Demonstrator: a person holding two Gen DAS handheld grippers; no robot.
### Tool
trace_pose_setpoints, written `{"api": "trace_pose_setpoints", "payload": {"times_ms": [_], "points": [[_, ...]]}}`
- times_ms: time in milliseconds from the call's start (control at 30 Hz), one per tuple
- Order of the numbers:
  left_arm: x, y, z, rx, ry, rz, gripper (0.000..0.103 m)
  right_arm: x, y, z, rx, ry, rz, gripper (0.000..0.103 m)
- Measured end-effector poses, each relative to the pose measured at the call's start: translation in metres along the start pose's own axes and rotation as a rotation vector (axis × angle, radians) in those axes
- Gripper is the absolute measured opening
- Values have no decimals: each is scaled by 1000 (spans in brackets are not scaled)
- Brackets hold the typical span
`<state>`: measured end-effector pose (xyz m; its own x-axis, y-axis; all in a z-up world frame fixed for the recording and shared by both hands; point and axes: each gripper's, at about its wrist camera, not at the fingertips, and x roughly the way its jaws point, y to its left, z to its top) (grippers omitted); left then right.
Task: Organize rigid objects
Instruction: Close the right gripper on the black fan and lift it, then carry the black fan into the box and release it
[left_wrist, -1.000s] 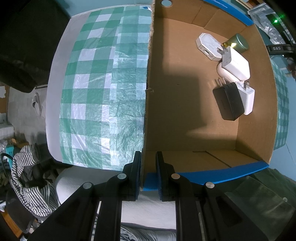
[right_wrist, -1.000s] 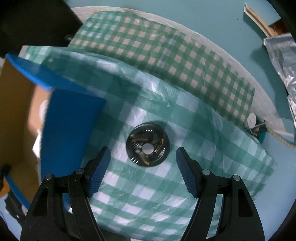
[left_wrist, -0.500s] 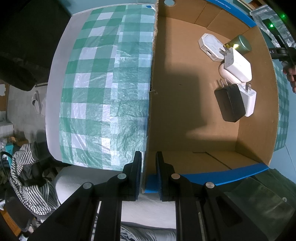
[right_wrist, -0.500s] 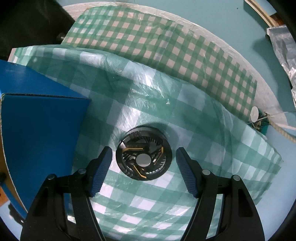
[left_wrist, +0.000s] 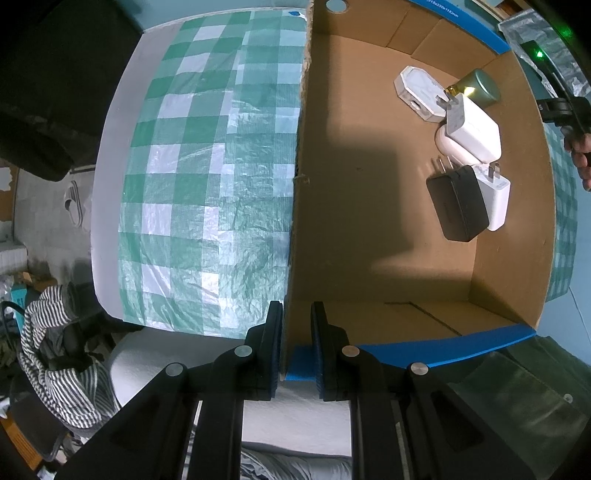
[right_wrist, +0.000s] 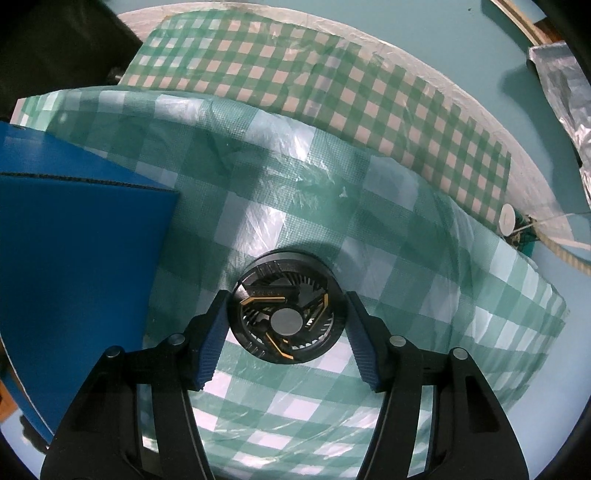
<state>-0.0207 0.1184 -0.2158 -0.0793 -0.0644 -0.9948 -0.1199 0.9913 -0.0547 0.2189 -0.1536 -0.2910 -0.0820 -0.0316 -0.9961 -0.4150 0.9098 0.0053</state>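
Your left gripper (left_wrist: 297, 332) is pinched on the corner wall of the cardboard box (left_wrist: 369, 221), one finger outside and one inside. Your right gripper (right_wrist: 286, 321) stands spread around the round black fan (right_wrist: 286, 308); its left pad (right_wrist: 212, 339) looks to touch the fan's rim, the right pad (right_wrist: 360, 332) sits just beside it, and you cannot tell whether it presses.

Only your left wrist view looks into the box. There, at the far right side of the floor, lie a black charger (left_wrist: 458, 203) and a white charger (left_wrist: 493, 197) touching side by side, their long axes running roughly away from you, prongs pointing to the far wall. Another white charger (left_wrist: 471, 125) lies beyond them, tilted, prongs aimed up and left toward a white octagonal block (left_wrist: 415, 92). A greenish cylinder (left_wrist: 478, 86) lies on its side in the far corner.

Only your right wrist view shows the fan. It lies flat on the green checked cloth (right_wrist: 406, 229), hub facing up, just right of the box's blue outer wall (right_wrist: 81, 258). Being round, it has no long axis.
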Motion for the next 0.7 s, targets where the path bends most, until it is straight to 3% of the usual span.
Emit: {"api": "trace_pose_setpoints", "payload": {"times_ms": [700], "points": [[-2, -2, -1, 29, -9, 1, 15, -62, 12, -36, -70, -41, 35, 61]]}}
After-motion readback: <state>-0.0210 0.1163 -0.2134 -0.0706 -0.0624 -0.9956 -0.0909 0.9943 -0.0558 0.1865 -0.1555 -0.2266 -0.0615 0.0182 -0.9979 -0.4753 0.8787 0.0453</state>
